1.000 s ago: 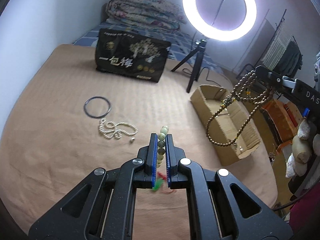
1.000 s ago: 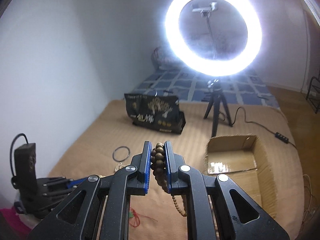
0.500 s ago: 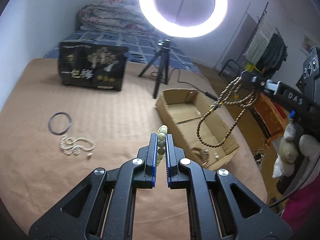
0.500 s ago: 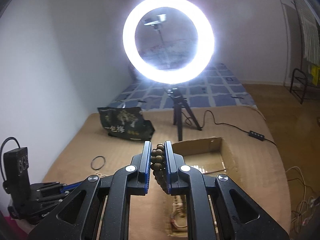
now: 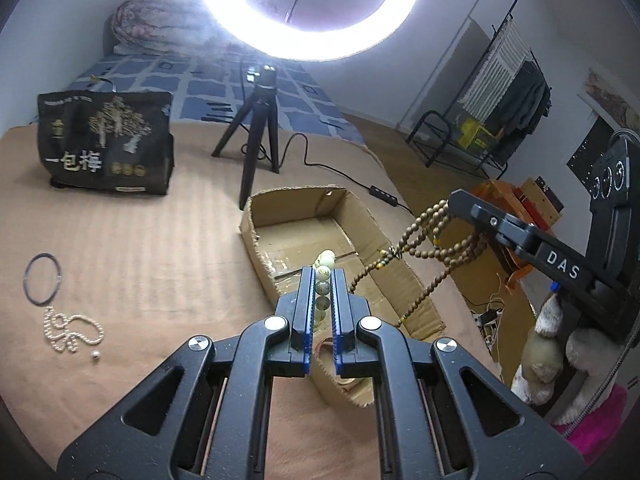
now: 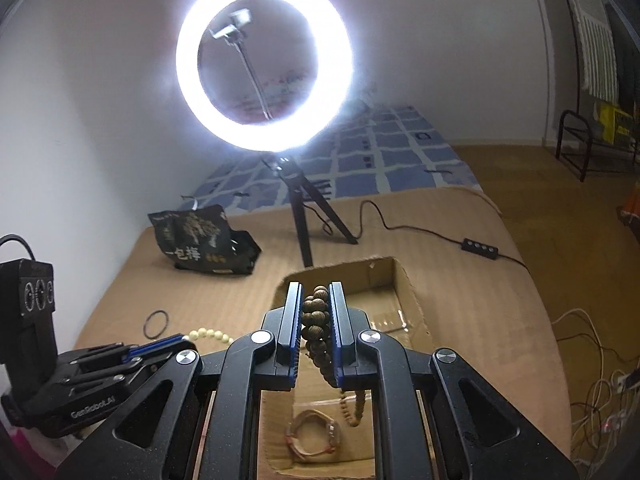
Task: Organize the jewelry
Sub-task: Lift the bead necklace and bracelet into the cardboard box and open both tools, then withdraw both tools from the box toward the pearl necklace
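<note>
Brown bead necklace (image 6: pixel 316 320) is clamped in the right gripper (image 6: pixel 314 330), fingers closed tight on it, loops dangling over the cardboard box (image 6: pixel 408 300) at lower centre — a second ago it hung short of the box. Pale bead bracelet (image 5: pixel 323 286) is pinched in the left gripper (image 5: pixel 322 312), now also above the box. Both look ready to drop. Pearl strand (image 5: pixel 70 330) and dark ring (image 5: pixel 42 278) remain lower left.

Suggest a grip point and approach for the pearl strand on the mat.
Take the pearl strand from straight above, jaws straddling the right-hand single run of beads, away from the bunched coil. It lies flat and limp on the tan mat, touching the dark bangle, so side entry would likely just push it.
</note>
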Motion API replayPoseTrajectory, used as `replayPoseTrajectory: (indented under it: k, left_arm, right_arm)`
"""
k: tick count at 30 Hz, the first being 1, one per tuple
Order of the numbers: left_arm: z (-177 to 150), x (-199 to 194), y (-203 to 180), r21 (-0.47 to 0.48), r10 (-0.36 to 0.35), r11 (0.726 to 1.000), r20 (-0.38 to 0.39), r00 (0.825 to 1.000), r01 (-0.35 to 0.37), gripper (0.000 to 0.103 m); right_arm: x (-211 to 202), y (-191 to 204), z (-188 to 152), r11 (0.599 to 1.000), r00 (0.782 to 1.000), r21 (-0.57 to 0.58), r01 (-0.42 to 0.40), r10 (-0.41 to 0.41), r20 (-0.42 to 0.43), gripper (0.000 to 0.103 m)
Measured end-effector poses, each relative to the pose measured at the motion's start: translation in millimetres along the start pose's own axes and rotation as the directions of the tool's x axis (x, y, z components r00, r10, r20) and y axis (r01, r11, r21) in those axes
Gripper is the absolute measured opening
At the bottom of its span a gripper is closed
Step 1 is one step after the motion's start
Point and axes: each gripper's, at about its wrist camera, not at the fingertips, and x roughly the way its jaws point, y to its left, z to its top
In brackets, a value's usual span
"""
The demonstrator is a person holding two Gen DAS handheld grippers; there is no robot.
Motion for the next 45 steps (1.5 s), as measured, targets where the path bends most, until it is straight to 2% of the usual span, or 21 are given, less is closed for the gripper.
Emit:
replayPoseTrajectory:
  k: [6, 14, 26, 27, 28, 29, 30, 41, 44, 45]
  left_arm:
    - [-1.1, 30.6, -6.8, 0.005, -0.017, 1.0, -0.035, 0.999, 0.017, 0.005]
    - [-5.9, 50.9, -15.5, 0.022, -0.004, 1.0, -0.061, 0.998, 0.006, 0.005]
    - [-3.9, 52.4, -10.4, 0.008, 0.015, 1.0, -0.047, 0.999, -0.014, 0.005]
    - [-3.6, 52.5, -9.5, 0.006, 0.015, 1.0, -0.052, 0.999, -0.015, 0.011]
    - [-3.6, 52.3, -8.3, 0.003, 0.017, 1.0, -0.054, 0.998, -0.017, 0.015]
    - [-3.9, 51.7, -7.3, 0.002, 0.02, 1.0, -0.054, 0.998, -0.02, 0.021]
    - [-4.2, 51.1, -6.3, 0.003, 0.028, 1.0, -0.056, 0.998, -0.028, 0.021]
    - [-5.1, 32.3, 1.7, 0.015, 0.077, 0.997, -0.046, 0.996, -0.076, 0.022]
    - [-4.9, 23.5, 3.3, 0.028, 0.094, 0.995, -0.03, 0.995, -0.093, 0.043]
    - [-5.1, 19.1, 4.4, 0.031, 0.099, 0.995, -0.021, 0.995, -0.099, 0.044]
  right_arm:
    - [11.8, -18.1, -9.6, 1.0, 0.998, 0.018, 0.022, -0.021, -0.067, 0.011]
    - [27.2, -30.9, -24.2, 0.999, 0.986, 0.01, 0.05, -0.048, -0.158, 0.011]
    - [31.9, -32.5, -31.9, 0.997, 0.979, -0.003, 0.072, -0.071, -0.192, 0.013]
    - [32.3, -31.2, -32.1, 0.997, 0.978, -0.009, 0.078, -0.078, -0.195, 0.021]
    - [33.0, -29.8, -32.1, 0.996, 0.977, -0.015, 0.086, -0.088, -0.196, 0.038]
    - [33.4, -28.7, -32.1, 0.995, 0.976, -0.02, 0.095, -0.097, -0.197, 0.045]
    - [33.0, -27.3, -32.5, 0.995, 0.976, -0.025, 0.098, -0.101, -0.193, 0.049]
    - [24.1, -18.0, -28.2, 0.993, 0.977, -0.039, 0.112, -0.117, -0.18, 0.049]
    - [20.2, -10.6, -27.4, 0.992, 0.977, -0.053, 0.117, -0.124, -0.175, 0.056]
    - [19.1, -8.0, -27.0, 0.991, 0.977, -0.056, 0.121, -0.129, -0.172, 0.065]
